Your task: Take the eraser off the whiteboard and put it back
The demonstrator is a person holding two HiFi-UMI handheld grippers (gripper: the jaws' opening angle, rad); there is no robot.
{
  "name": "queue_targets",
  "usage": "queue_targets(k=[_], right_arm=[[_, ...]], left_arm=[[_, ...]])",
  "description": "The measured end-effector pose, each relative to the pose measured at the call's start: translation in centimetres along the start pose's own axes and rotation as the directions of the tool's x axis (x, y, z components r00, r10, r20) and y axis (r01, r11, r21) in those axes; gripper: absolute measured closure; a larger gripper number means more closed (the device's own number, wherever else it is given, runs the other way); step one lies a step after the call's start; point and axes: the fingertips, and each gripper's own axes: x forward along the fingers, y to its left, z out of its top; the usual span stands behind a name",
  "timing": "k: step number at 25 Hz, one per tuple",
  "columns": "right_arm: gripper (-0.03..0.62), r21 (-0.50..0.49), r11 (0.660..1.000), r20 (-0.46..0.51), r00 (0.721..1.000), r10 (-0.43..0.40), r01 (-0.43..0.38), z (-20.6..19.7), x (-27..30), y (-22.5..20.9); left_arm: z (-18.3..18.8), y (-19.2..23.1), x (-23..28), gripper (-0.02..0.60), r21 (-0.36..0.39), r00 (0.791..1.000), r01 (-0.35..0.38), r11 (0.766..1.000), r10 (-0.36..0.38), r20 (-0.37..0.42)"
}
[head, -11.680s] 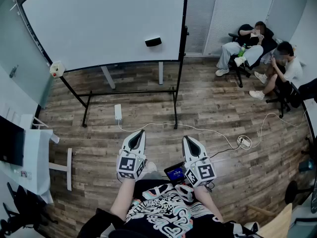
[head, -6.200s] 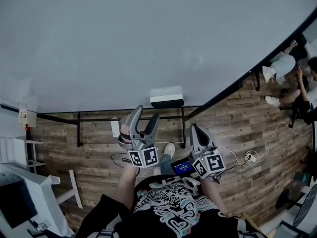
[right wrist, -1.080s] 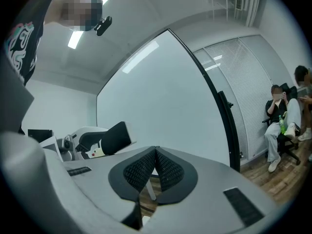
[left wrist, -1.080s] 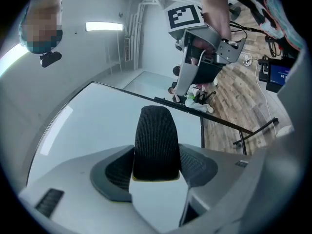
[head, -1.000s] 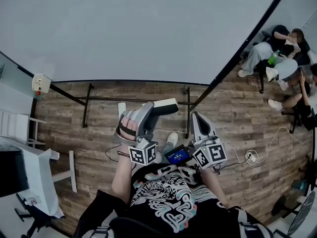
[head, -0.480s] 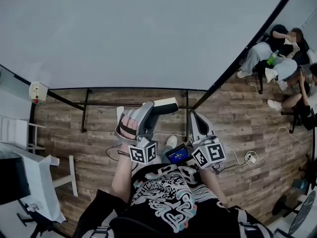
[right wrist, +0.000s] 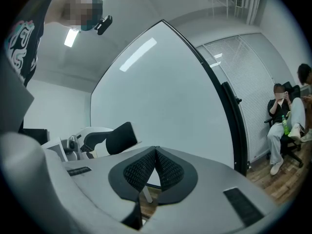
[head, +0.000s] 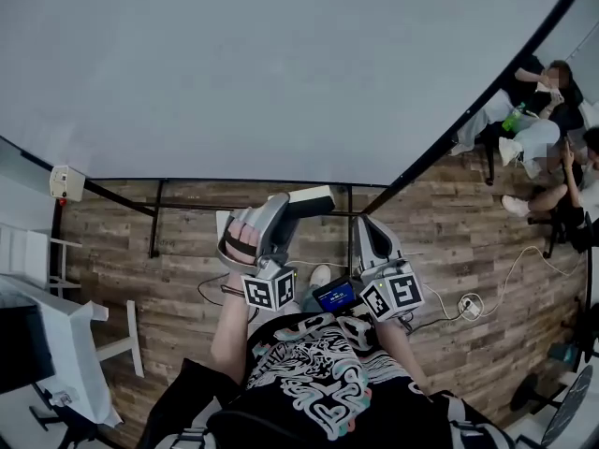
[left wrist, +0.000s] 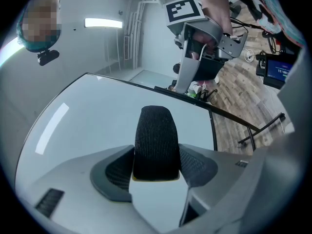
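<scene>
Eraser [left wrist: 155, 135] is pinched across its sides by left gripper [left wrist: 156, 165], centre frame; judged light, rigid-bodied, soft-faced. Right gripper [right wrist: 155, 172] is pressed together, empty.

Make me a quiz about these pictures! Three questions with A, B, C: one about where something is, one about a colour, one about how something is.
1. Where is the eraser?
A. On the floor
B. Between the jaws of the left hand-held gripper
C. Stuck on the whiteboard

2. What colour is the eraser's fuzzy side?
A. Black
B. Red
C. Green

3. How are the jaws of the right hand-held gripper?
A. Wide apart
B. Shut, with nothing in them
C. Shut on a pen

Answers:
1 B: the left gripper view shows the eraser clamped between the two pads.
2 A: the fuzzy side facing that camera is black.
3 B: the right gripper view shows the pads meeting with nothing between.
</scene>
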Motion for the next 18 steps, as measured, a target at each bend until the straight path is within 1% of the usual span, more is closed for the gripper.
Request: queue_targets(k=[4,18], right_arm=[[0.579,0.000,1.000,-0.007,1.000,0.002,-0.002,-0.2,1.0,-0.9],[0.579,0.013,1.000,-0.026,1.000,0.012,-0.011,-0.9,4.0,-2.8]], left_arm=[[-0.6,-0.1,1.3,0.302,-0.010,1.000,0.001,1.000,-0.001,-0.002],[-2.1,-0.7,4.9,0.302,-0.009,1.000,0.017,1.000,-0.017,-0.018]])
